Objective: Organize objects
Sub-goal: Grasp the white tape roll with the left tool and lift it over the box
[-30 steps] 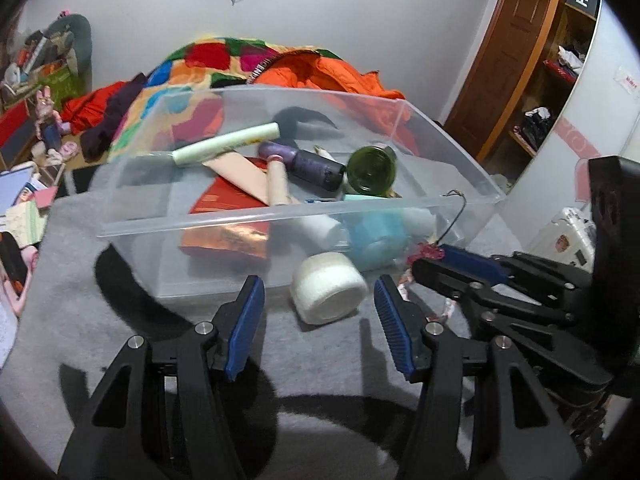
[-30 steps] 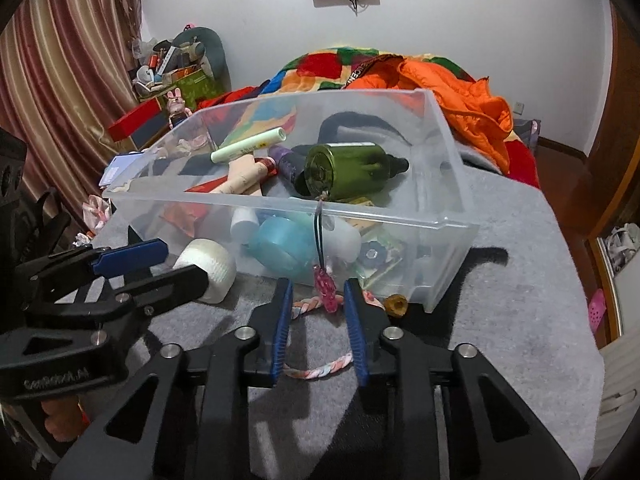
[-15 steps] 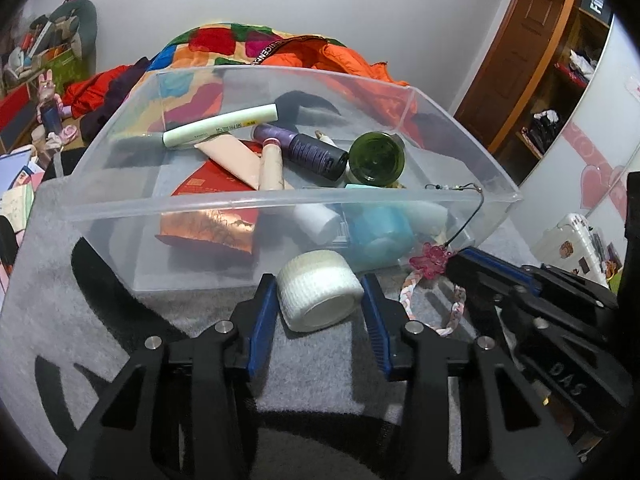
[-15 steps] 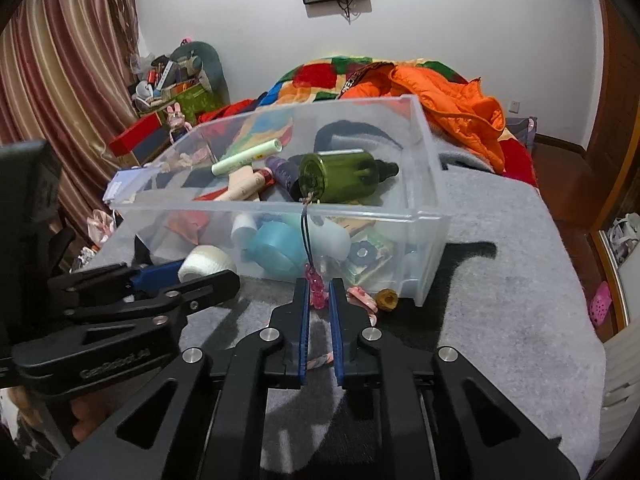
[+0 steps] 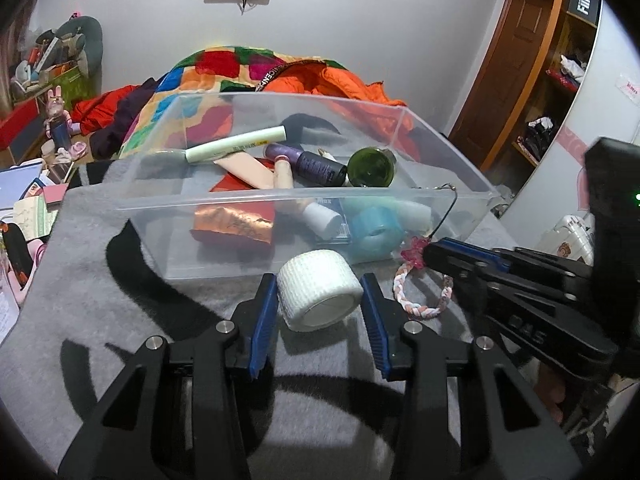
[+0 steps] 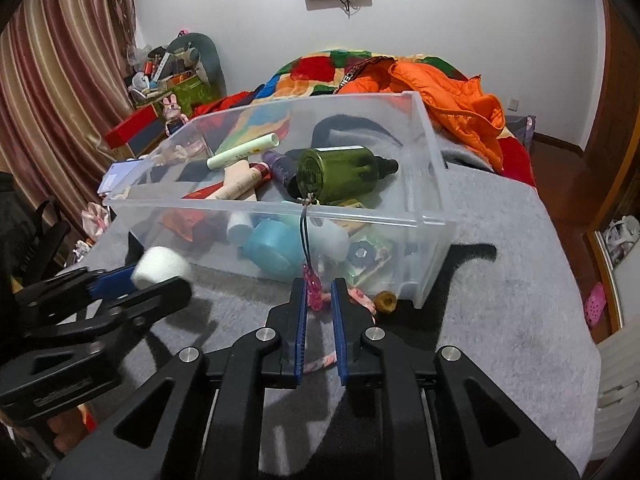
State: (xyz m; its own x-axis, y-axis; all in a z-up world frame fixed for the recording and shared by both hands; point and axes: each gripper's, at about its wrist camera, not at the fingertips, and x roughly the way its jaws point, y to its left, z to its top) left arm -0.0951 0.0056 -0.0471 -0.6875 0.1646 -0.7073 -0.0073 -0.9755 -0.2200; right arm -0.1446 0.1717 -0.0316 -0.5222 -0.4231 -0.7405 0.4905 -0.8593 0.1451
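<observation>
White tape roll [image 5: 319, 289] sits pinched between left jaws; right jaws nip pink charm [image 6: 313, 289]

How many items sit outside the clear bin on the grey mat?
4: white roll in the left gripper; pink charm in the right gripper; braided bracelet beside it; small brown piece at the bin corner. More may be hidden.

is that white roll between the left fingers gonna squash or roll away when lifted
The white gauze roll looks soft and woven, so it probably dents a little under the left gripper. It looks light. Lying on its curved side, it may roll if released.
</observation>
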